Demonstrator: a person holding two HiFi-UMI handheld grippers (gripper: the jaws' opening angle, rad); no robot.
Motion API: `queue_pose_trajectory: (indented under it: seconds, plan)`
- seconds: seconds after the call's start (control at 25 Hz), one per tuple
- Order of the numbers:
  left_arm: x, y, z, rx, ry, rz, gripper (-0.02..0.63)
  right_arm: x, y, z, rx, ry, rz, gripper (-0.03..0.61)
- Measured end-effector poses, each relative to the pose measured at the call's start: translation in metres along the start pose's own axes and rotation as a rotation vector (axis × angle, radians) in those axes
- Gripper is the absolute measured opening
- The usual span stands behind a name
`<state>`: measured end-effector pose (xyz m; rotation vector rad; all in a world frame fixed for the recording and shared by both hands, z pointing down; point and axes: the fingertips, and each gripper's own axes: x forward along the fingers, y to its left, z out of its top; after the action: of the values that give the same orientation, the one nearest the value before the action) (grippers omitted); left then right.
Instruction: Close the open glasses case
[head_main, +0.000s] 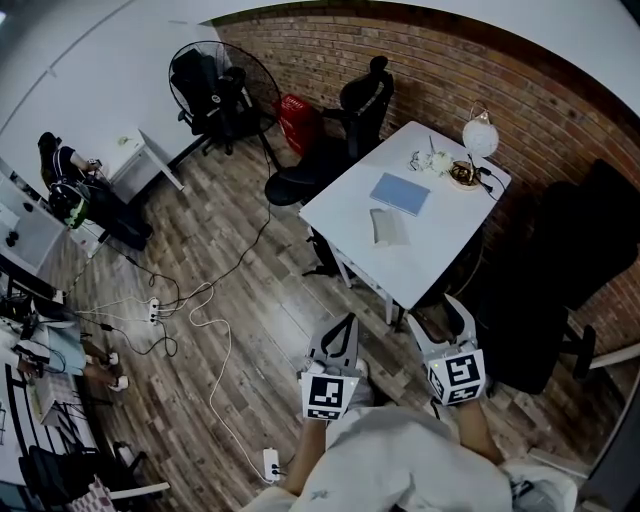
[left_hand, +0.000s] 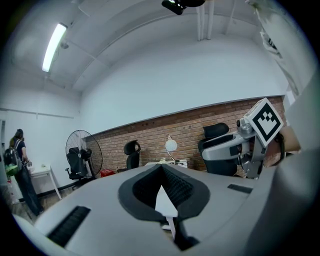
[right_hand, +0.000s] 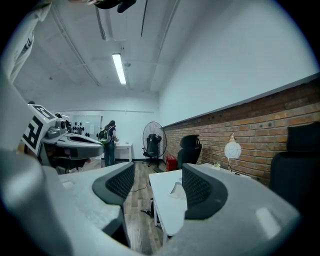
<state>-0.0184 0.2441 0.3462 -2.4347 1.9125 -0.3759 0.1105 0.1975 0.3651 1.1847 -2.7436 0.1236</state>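
The grey glasses case (head_main: 388, 226) lies with its lid up near the middle of the white table (head_main: 440, 235); in the right gripper view the case (right_hand: 176, 189) shows small between the jaws. Both grippers hang in the air near my body, well short of the table. My left gripper (head_main: 346, 322) (left_hand: 161, 166) is shut, tips meeting, with nothing in it. My right gripper (head_main: 440, 313) (right_hand: 157, 184) is open and empty, close to the table's near corner. The view is too far off to tell whether glasses lie inside the case.
A blue notebook (head_main: 400, 193), a white globe lamp (head_main: 480, 135) and small clutter sit on the table. Black office chairs (head_main: 365, 100) (head_main: 560, 270), a standing fan (head_main: 215, 85), a red bag (head_main: 297, 120) and floor cables (head_main: 205, 310) surround it. A person (head_main: 62, 165) stands far left.
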Motion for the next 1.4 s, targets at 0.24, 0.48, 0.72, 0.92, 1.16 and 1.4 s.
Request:
queue_pose_trajectory:
  seconds: [0.24, 0.48, 0.72, 0.92, 1.16, 1.4]
  plan:
    - [0.021, 0.024, -0.002, -0.008, 0.008, -0.012, 0.005, 0.029, -0.006, 0.004, 0.003, 0.006, -0.015, 0.299]
    - [0.051, 0.047, 0.002, -0.005, 0.001, -0.049, 0.005, 0.059, -0.018, 0.011, 0.013, 0.014, -0.052, 0.299]
    - [0.081, 0.073, 0.008, 0.003, -0.010, -0.080, 0.005, 0.092, -0.028, 0.019, 0.018, 0.018, -0.085, 0.299]
    - [0.103, 0.100, 0.007, -0.001, -0.011, -0.097, 0.005, 0.123, -0.030, 0.024, 0.021, 0.027, -0.103, 0.299]
    - [0.126, 0.134, 0.003, -0.007, -0.021, -0.116, 0.005, 0.160, -0.030, 0.026, 0.023, 0.035, -0.126, 0.299]
    - [0.147, 0.163, -0.001, -0.006, -0.031, -0.132, 0.005, 0.191, -0.031, 0.026, 0.021, 0.047, -0.148, 0.299]
